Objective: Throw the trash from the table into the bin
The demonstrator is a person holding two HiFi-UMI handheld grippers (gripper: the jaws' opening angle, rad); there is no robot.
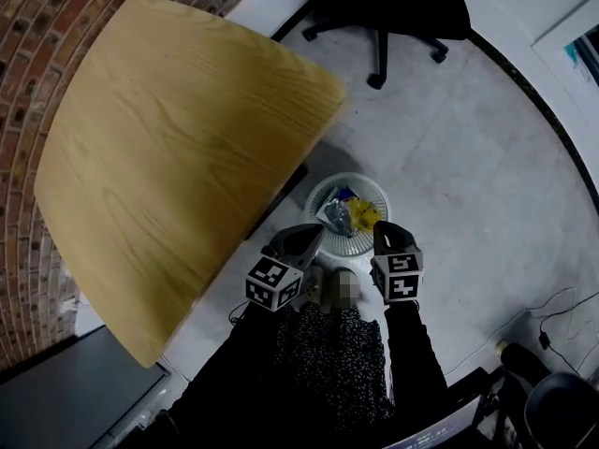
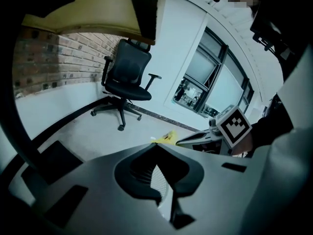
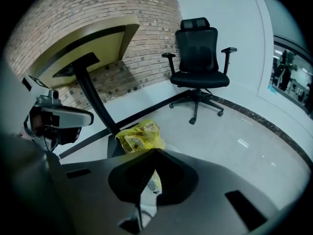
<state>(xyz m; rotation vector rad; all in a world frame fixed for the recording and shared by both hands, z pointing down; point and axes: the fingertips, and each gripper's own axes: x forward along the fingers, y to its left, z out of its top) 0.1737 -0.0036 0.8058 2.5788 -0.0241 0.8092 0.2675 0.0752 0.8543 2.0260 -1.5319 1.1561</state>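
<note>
A white mesh bin (image 1: 348, 247) stands on the floor beside the table's edge. In it lie a yellow wrapper (image 1: 366, 216) and a silvery packet (image 1: 334, 215). My left gripper (image 1: 309, 236) hangs just left of the bin and my right gripper (image 1: 386, 233) at its near right rim. Both point at the bin, shut, with nothing between the jaws. The right gripper view looks past the closed right gripper (image 3: 155, 151) onto the yellow wrapper (image 3: 139, 136). Mesh shows behind the closed left gripper (image 2: 156, 146) in its own view. The wooden table top (image 1: 168, 157) bears nothing.
A black office chair (image 1: 393, 7) stands on the pale floor beyond the bin. A brick wall (image 1: 37, 26) runs behind the table. The table's dark leg (image 3: 93, 99) rises just left of the bin. Cables (image 1: 552, 325) lie at the right, with dark gear at the bottom corners.
</note>
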